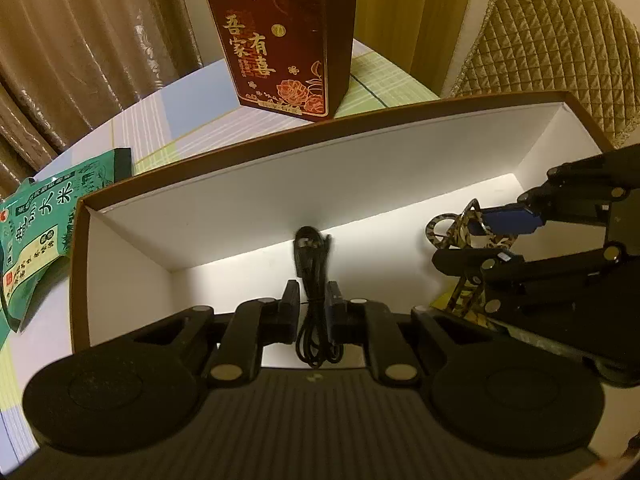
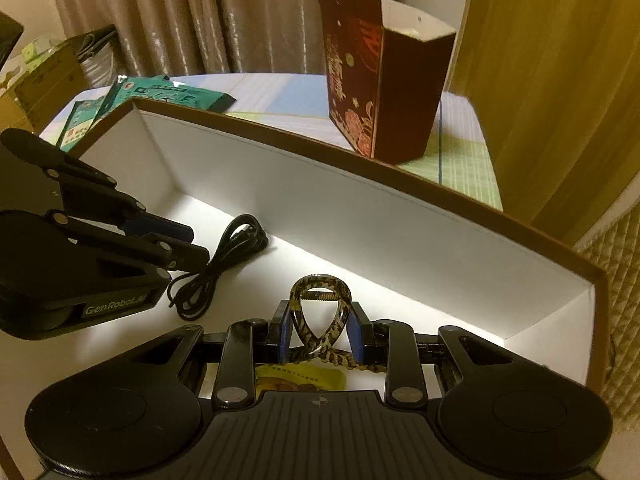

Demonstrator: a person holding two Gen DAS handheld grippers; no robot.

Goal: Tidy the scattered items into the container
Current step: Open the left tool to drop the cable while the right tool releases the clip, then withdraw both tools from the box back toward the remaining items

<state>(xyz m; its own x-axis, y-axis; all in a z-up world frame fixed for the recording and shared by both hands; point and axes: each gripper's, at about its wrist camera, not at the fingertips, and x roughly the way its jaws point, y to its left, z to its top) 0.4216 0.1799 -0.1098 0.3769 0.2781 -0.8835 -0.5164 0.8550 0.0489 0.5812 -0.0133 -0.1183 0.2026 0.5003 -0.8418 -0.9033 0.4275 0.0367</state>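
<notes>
A wide box (image 1: 224,152) with a brown rim and white inside lies on the table; it also shows in the right wrist view (image 2: 400,184). My left gripper (image 1: 314,304) is inside it, jaws close on a coiled black cable (image 1: 310,268) that rests on the box floor (image 2: 228,256). My right gripper (image 2: 320,330) is inside the box at the right, shut on a leopard-pattern hair claw (image 2: 320,312), also seen from the left wrist view (image 1: 464,236). A yellow packet (image 2: 300,378) lies under the claw.
A dark red gift box (image 1: 280,36) with gold print stands behind the container. Green rice packets (image 1: 44,216) lie on the table to its left. A quilted chair back (image 1: 560,40) is at the right, and curtains hang behind.
</notes>
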